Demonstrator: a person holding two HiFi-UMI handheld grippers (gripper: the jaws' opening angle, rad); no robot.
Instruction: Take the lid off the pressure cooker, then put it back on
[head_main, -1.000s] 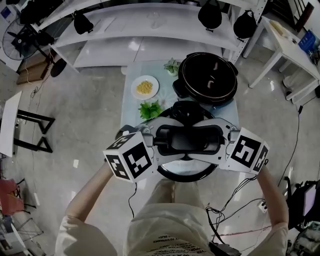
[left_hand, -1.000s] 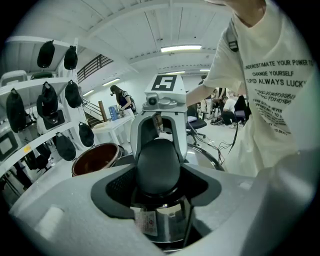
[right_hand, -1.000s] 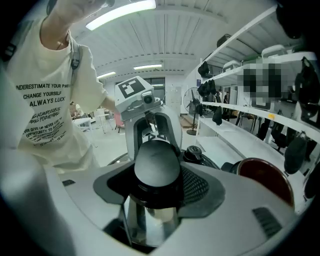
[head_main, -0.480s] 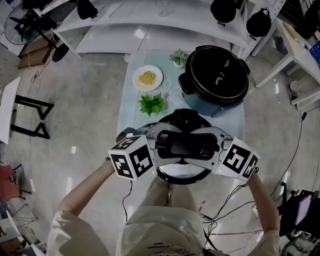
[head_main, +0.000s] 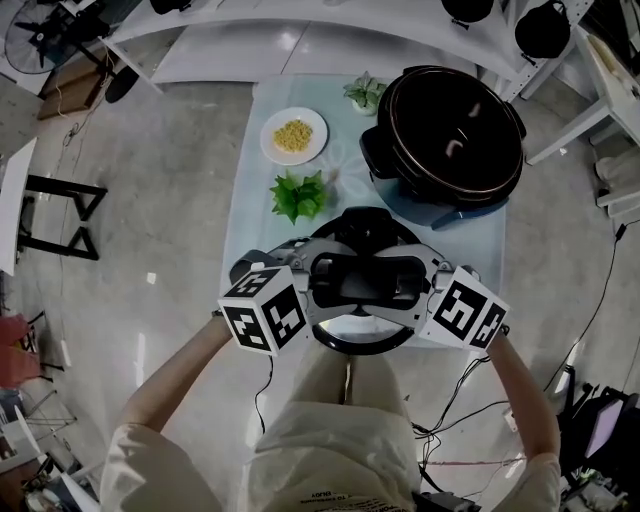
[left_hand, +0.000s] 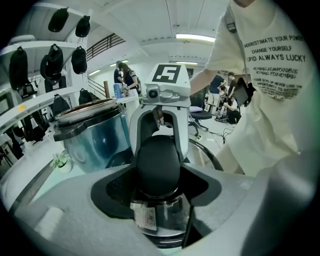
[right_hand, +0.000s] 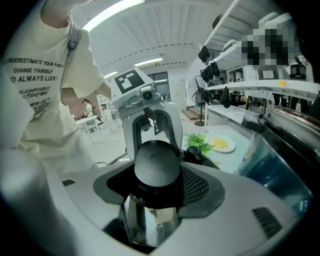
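The pressure cooker lid (head_main: 362, 335) hangs over the near end of the table, held by its black handle (head_main: 355, 280) from both sides. My left gripper (head_main: 314, 284) is shut on the handle's left end, my right gripper (head_main: 420, 282) on its right end. In the left gripper view the jaws (left_hand: 159, 167) clasp the rounded black handle end above the chrome lid (left_hand: 165, 220). The right gripper view shows the same grip (right_hand: 157, 170) from the other side. The open cooker pot (head_main: 455, 135) stands at the table's far right. Whether the lid touches the table is hidden.
On the pale blue table (head_main: 255, 215) lie a white plate of yellow food (head_main: 294, 135), a bunch of green leaves (head_main: 298, 195) and a small plant (head_main: 365, 93). White shelves (head_main: 300, 40) run behind the table. Cables (head_main: 450, 410) trail on the floor at my right.
Both grippers have sunk together with the lid toward the near end of the table. The grip on the handle is unchanged. The pot stays in place.
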